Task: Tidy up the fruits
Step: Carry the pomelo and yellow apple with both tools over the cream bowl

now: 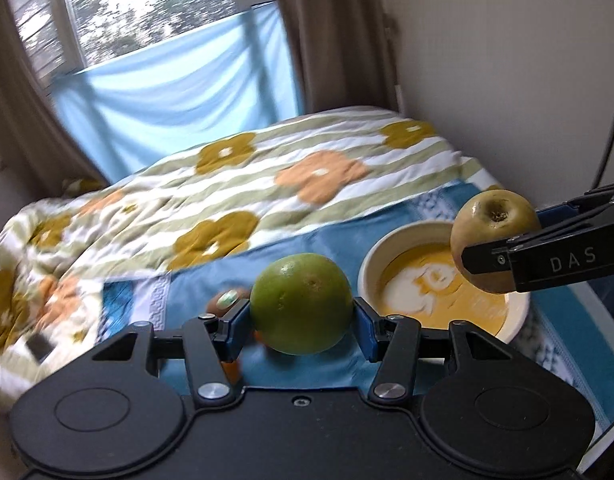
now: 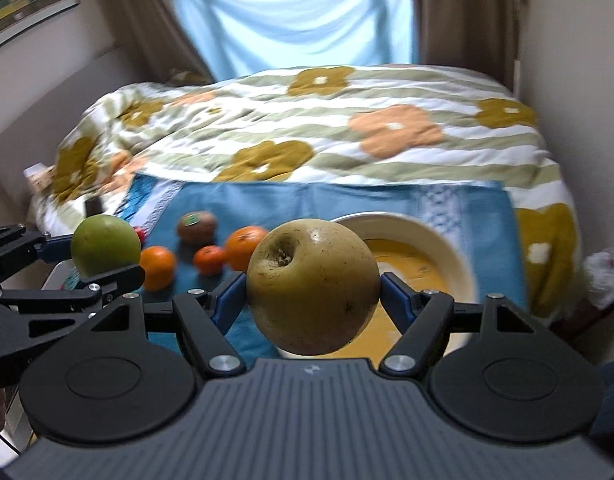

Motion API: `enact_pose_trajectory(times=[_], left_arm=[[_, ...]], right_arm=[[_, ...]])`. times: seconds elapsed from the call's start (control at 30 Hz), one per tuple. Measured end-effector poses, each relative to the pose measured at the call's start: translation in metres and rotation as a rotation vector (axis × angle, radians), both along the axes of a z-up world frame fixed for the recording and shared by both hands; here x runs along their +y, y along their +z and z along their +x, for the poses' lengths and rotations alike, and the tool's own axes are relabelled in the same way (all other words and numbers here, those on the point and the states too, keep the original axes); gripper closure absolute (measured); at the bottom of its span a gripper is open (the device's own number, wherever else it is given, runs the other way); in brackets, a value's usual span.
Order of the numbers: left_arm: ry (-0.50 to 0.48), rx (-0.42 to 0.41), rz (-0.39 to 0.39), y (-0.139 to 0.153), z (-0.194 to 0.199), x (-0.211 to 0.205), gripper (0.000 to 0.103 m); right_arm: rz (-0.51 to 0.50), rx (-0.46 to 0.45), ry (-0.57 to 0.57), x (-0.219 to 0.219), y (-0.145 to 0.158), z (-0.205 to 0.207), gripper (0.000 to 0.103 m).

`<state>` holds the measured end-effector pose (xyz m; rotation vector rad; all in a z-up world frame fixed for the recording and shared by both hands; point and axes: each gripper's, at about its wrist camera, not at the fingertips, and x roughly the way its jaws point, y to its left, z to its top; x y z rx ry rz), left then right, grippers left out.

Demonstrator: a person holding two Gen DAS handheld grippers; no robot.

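My left gripper [image 1: 302, 312] is shut on a round green citrus fruit [image 1: 301, 303], held above the blue cloth [image 1: 315, 240]. The same green fruit [image 2: 105, 245] shows at the left of the right wrist view. My right gripper [image 2: 313, 292] is shut on a big yellow-brown pear [image 2: 313, 286], lifted in front of the cream bowl [image 2: 439, 240]. That pear [image 1: 494, 240] hangs over the bowl's [image 1: 375, 256] right rim in the left wrist view. On the cloth [image 2: 307, 200] lie a kiwi [image 2: 197, 227] and three orange fruits [image 2: 245, 247].
A flowered quilt [image 1: 235, 184] covers the bed behind the cloth. A blue curtain [image 1: 175, 92] hangs at the window, and a wall [image 1: 507, 60] runs along the right side. A small dark object [image 1: 39, 347] lies on the quilt at the left.
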<state>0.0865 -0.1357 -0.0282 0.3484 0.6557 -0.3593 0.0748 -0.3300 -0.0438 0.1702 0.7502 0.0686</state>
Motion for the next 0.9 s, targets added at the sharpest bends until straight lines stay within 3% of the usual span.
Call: enact_pose_trajectory(times=[0.33,0.53,0.9], left_arm=[[-0.171,0.050,-0.008,-0.017,0.050,-0.058,0.046],[-0.252,0.093,0.010,-0.041,0.082,-0.087,0.046],[-0.390,0.140,0.127,-0.104,0.109,-0.134,0.046]], right_arm=[[-0.013,0.010,-0.162,-0.048,-0.003,0.015,0.016],[0.004,0.025,-0.248,-0.067,-0.017,0.030,0.016],[0.037,0.065,-0.330,-0.086,-0.046,0.056,0.016]])
